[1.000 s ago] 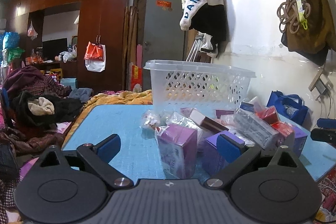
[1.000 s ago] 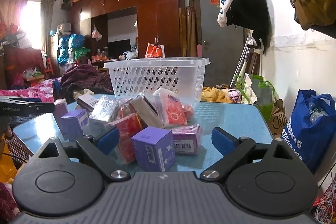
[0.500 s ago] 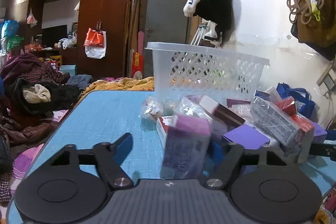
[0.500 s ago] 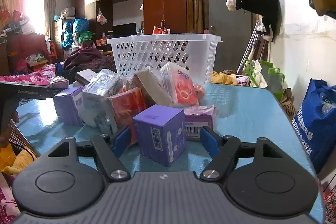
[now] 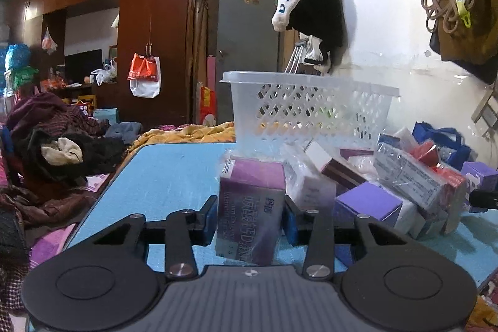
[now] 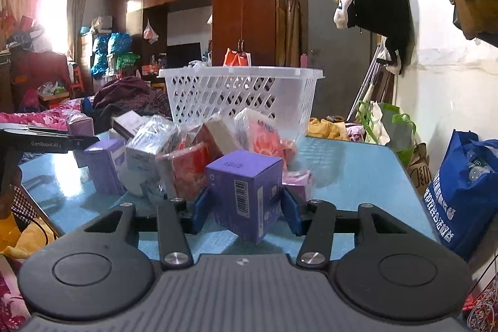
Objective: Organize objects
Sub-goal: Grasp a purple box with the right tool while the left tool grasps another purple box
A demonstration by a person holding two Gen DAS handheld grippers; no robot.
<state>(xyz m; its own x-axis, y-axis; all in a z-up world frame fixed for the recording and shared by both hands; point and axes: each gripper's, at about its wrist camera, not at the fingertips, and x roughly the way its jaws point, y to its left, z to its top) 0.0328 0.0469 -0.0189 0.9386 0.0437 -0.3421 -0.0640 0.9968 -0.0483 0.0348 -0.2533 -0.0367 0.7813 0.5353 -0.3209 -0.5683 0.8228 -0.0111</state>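
Note:
A pile of small boxes and wrapped packets (image 5: 404, 179) lies on the blue table (image 5: 168, 173) in front of a white plastic basket (image 5: 308, 111). My left gripper (image 5: 250, 215) is shut on a tall purple box (image 5: 250, 207) at the pile's near left edge. In the right wrist view my right gripper (image 6: 246, 207) is shut on a purple cube box with a barcode (image 6: 244, 192) at the near side of the pile (image 6: 174, 151). The basket (image 6: 239, 95) stands behind the pile.
The left gripper's body (image 6: 40, 142) shows at the right wrist view's left edge. A blue shopping bag (image 6: 463, 192) hangs off the table's right side. Clothes (image 5: 59, 145) are heaped left of the table. A wall (image 5: 404, 36) with hanging bags runs along the right.
Both grippers moved forward to the pile and closed, the left onto the tall purple box, the right onto the purple cube box.

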